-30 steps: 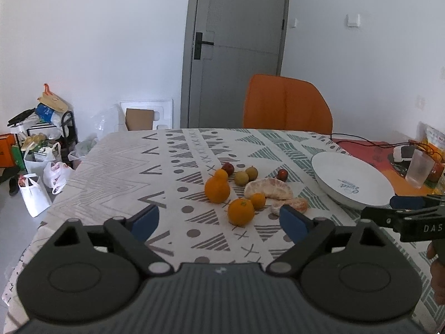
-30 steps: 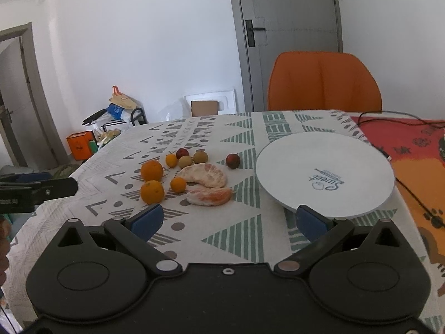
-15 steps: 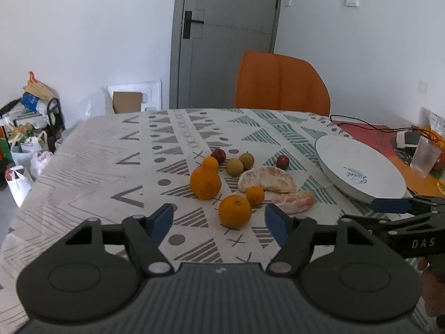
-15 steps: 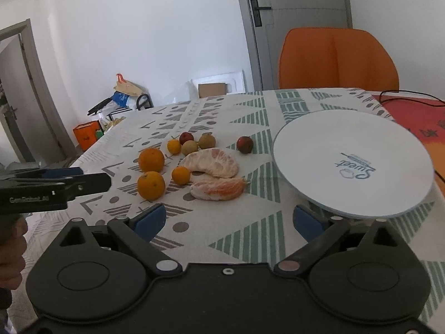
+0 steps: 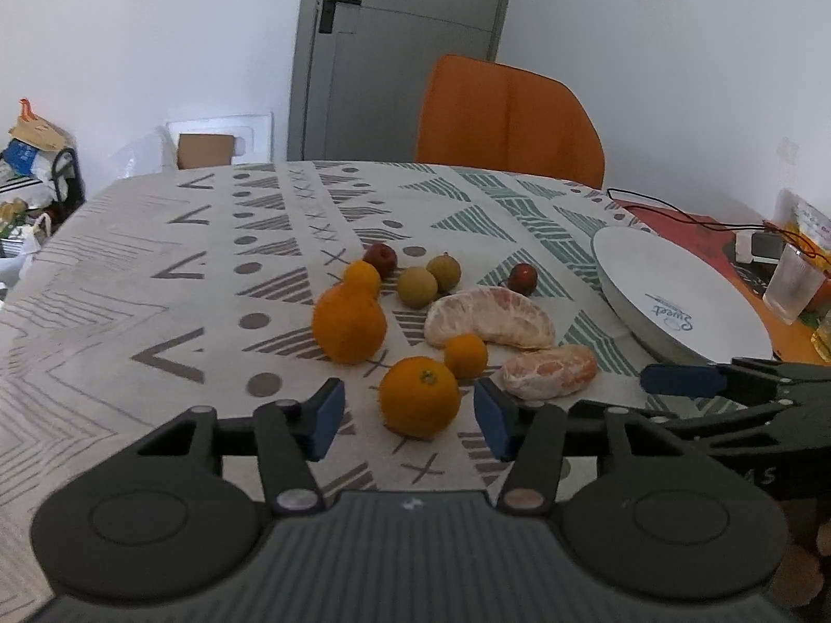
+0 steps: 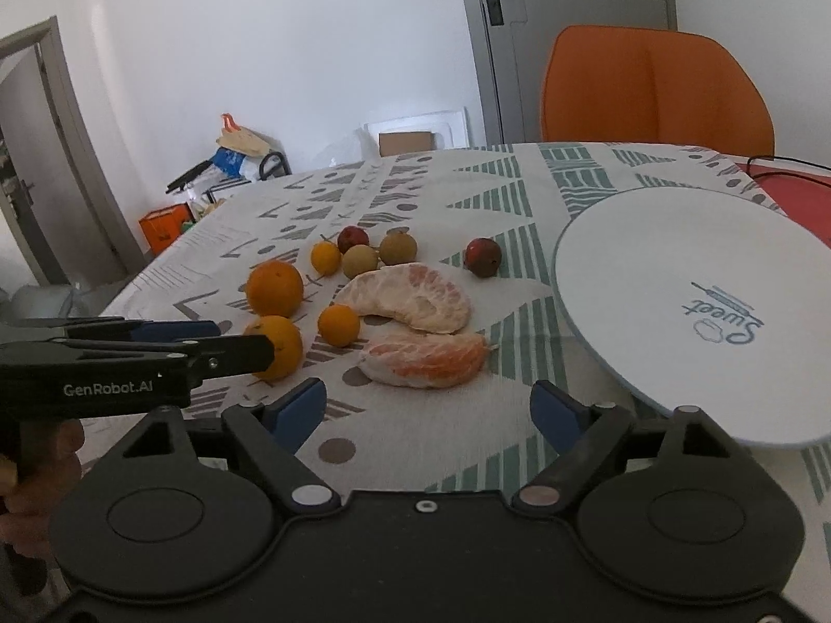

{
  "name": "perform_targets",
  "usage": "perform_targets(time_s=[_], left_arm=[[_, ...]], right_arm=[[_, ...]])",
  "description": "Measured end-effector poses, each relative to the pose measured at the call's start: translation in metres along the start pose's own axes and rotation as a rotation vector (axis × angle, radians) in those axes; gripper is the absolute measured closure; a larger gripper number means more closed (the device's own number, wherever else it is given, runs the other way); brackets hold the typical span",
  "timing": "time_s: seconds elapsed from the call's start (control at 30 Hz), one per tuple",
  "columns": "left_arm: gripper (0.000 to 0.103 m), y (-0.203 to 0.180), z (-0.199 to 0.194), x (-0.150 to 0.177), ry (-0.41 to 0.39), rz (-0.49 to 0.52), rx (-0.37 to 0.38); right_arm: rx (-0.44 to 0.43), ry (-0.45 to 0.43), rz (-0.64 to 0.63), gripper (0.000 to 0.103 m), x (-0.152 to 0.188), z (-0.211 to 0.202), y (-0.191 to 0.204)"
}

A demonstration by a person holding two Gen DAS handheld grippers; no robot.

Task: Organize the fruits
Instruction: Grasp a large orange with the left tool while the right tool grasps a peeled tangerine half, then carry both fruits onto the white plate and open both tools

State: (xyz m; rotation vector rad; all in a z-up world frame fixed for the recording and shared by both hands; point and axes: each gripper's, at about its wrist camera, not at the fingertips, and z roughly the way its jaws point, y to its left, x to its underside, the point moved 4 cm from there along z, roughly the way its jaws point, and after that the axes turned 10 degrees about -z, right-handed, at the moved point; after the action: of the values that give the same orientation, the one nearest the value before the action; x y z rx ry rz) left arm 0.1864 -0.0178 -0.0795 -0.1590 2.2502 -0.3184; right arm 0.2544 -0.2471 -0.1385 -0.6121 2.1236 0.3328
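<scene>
Our left gripper (image 5: 409,418) has closed in, fingers now wide either side of the near orange (image 5: 418,403). Our right gripper (image 6: 429,407) gapes wide near the peeled segment (image 6: 425,358), left of the plate (image 6: 696,306).

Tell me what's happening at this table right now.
A person holds two grippers over loose fruit on a patterned tablecloth. The left gripper is open, its fingers on either side of the nearest orange, not yet shut on it. The right gripper is open too, pointed at the smaller peeled pomelo piece. The white plate holds no fruit.
</scene>
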Motion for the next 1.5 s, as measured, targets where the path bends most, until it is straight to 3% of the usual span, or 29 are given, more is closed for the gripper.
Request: perform_targets(time_s=[0.13, 0.33, 0.77, 0.83, 0.87, 1.17, 1.5], left_arm=[[0.067, 0.001, 0.014, 0.002, 0.031, -0.014, 0.013], [0.068, 0.003, 0.011, 0.002, 0.021, -0.028, 0.02], [0.068, 0.033, -0.015, 0.005, -0.031, -0.098, -0.055], [0.068, 0.035, -0.017, 0.005, -0.033, -0.103, -0.06], [0.068, 0.036, -0.018, 0.005, -0.034, -0.105, -0.062], [0.068, 0.025, -0.024, 0.003, -0.054, -0.08, -0.043], [0.068, 0.0, -0.019, -0.002, -0.049, -0.024, 0.011]], right_arm=[[0.006, 0.01, -0.008, 0.027, -0.001, 0.008, 0.001], [0.019, 0.011, -0.032, 0.027, -0.004, 0.014, 0.006], [0.082, 0.014, -0.098, 0.028, -0.012, 0.032, 0.02], [0.106, 0.01, -0.125, 0.039, -0.013, 0.034, 0.024], [0.103, 0.007, -0.126, 0.039, -0.013, 0.033, 0.025], [0.073, -0.058, -0.118, 0.041, -0.015, 0.01, 0.025], [0.139, -0.128, -0.071, 0.041, -0.022, -0.025, -0.001]])
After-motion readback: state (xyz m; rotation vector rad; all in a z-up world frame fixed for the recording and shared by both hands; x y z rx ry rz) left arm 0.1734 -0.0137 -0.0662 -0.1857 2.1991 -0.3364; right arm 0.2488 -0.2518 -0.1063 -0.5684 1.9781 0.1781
